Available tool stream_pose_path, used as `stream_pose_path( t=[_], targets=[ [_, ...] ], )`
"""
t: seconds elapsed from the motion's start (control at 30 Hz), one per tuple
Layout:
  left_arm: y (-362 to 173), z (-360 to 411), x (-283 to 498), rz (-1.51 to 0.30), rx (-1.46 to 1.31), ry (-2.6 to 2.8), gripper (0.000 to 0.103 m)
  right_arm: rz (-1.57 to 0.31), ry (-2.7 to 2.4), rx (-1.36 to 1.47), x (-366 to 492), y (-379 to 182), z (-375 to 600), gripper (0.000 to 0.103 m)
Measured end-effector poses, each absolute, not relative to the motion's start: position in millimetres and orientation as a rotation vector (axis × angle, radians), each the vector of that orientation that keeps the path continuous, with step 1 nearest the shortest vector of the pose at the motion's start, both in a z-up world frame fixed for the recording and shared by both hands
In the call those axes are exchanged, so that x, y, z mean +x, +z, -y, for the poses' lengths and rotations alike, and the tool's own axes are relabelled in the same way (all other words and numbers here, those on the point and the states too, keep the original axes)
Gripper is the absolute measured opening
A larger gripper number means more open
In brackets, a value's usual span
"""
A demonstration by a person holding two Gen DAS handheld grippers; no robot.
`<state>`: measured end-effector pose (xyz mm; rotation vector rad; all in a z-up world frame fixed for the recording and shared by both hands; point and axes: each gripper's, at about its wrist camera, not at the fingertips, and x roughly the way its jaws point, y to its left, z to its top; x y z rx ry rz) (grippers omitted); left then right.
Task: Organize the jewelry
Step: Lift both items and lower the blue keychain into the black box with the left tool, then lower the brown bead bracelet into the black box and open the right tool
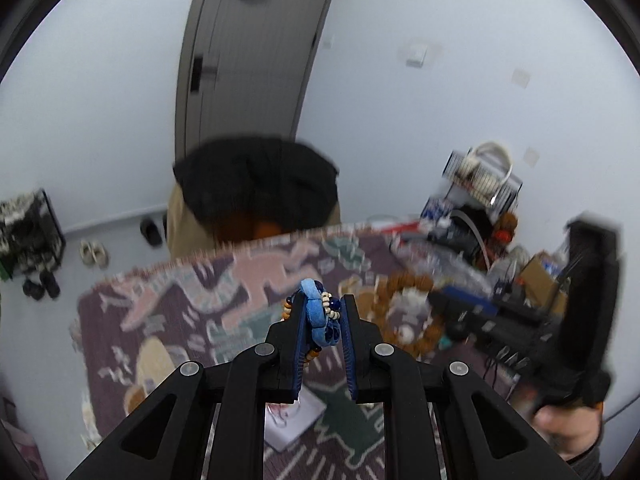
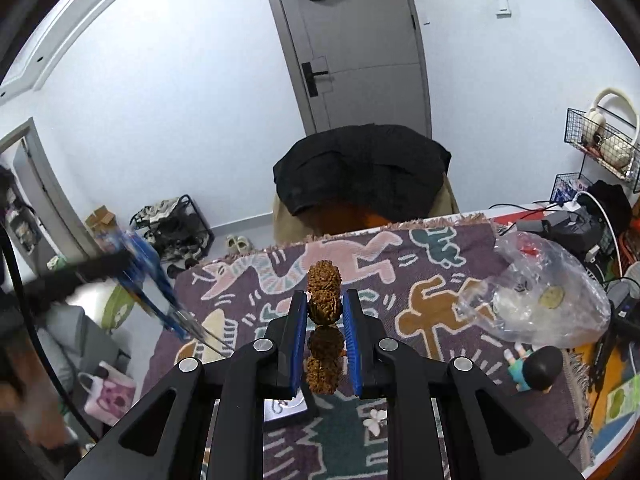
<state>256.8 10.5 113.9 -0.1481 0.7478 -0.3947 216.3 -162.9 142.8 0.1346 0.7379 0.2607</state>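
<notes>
My left gripper (image 1: pixel 323 303) is shut on a bundle of bracelets (image 1: pixel 318 312): a light blue band with dark blue, cream and orange beads, held above the patterned cloth (image 1: pixel 180 304). My right gripper (image 2: pixel 325 302) is shut on a string of large brown knobbly beads (image 2: pixel 325 298), which runs up past the fingertips and down between the jaws. In the left wrist view the right gripper (image 1: pixel 588 304) shows as a blurred black shape at the right, a hand under it. In the right wrist view the left gripper (image 2: pixel 132 280) is a blurred streak at the left.
A white tray or box (image 1: pixel 296 420) lies on the cloth just below the grippers. More brown beads (image 1: pixel 404 284) lie on the cloth. A clear plastic bag (image 2: pixel 540 288), a small doll (image 2: pixel 532 368), cables and clutter fill the table's right side. A chair with a black jacket (image 2: pixel 360 172) stands behind.
</notes>
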Motion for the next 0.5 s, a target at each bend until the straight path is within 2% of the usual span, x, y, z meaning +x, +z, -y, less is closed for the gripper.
stream_pose_path(
  t=[0.13, 0.23, 0.3, 0.33, 0.37, 0.5],
  targets=[
    [71.1, -15.1, 265.9, -0.847, -0.202, -0.388, 0.017, -0.766, 0.27, 0.122, 219.6, 132.4, 152.8, 0.018],
    [50.9, -20.1, 270.5, -0.908, -0.248, -0.386, 0.021, -0.794, 0.282, 0.113, 223.0, 122.7, 144.0, 0.018],
    [40.4, -21.8, 272.5, -0.938, -0.27, -0.385, 0.039, -0.812, 0.291, 0.11, 225.2, 115.9, 138.7, 0.018],
    [36.7, -26.1, 271.4, -0.937, -0.28, -0.373, 0.058, -0.82, 0.297, 0.108, 226.3, 112.3, 135.2, 0.018],
    [35.9, -28.6, 270.5, -0.929, -0.284, -0.364, 0.072, -0.827, 0.301, 0.105, 227.4, 109.1, 131.7, 0.018],
    [34.2, -48.7, 264.1, -0.889, -0.299, -0.324, 0.074, -0.859, 0.323, 0.095, 231.3, 96.1, 117.6, 0.018]
  ],
)
